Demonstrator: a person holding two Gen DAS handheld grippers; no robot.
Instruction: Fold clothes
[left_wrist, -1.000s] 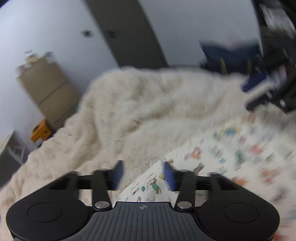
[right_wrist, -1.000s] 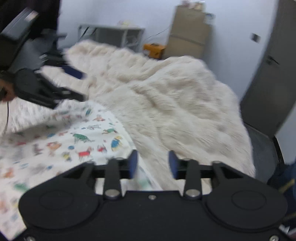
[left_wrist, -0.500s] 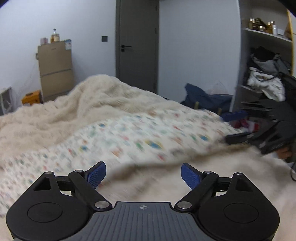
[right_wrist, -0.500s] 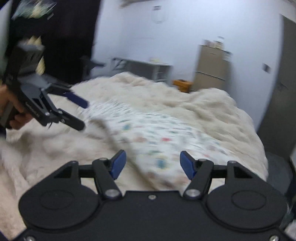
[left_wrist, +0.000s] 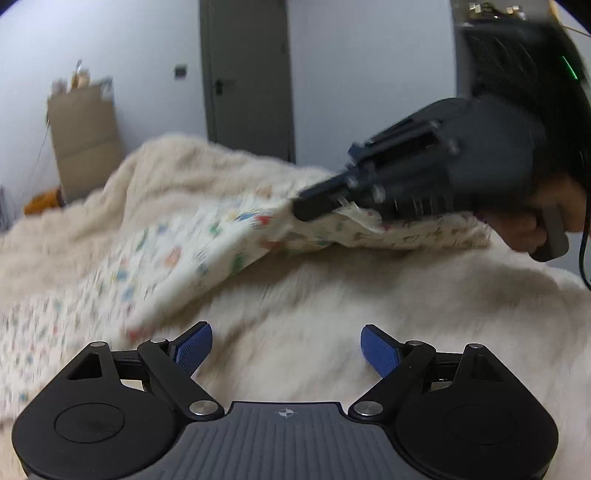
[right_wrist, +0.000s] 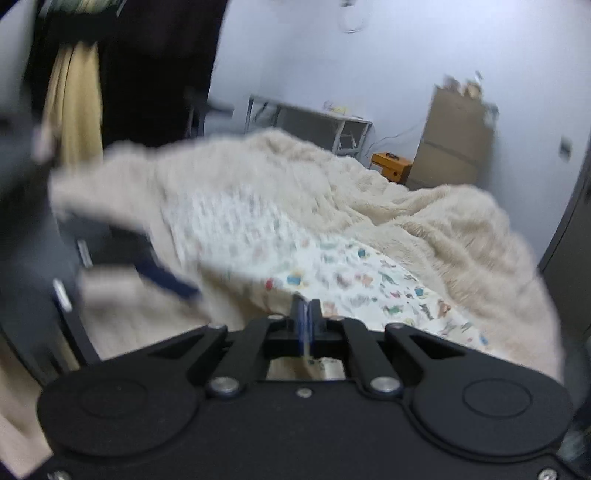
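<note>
Fluffy blanket (left_wrist: 369, 295) under wide-apart left jaws; right jaws clamped on printed garment (right_wrist: 354, 273).

A: Where does the left wrist view sit?
B: Low behind its own fingers, close over the fluffy blanket (left_wrist: 332, 295), facing the grey door (left_wrist: 247, 74) at top centre.
A: And the right wrist view?
B: Equally low, facing the cardboard box (right_wrist: 458, 136), upper right. Both share the printed cloth (left_wrist: 177, 266) mid-frame.
</note>
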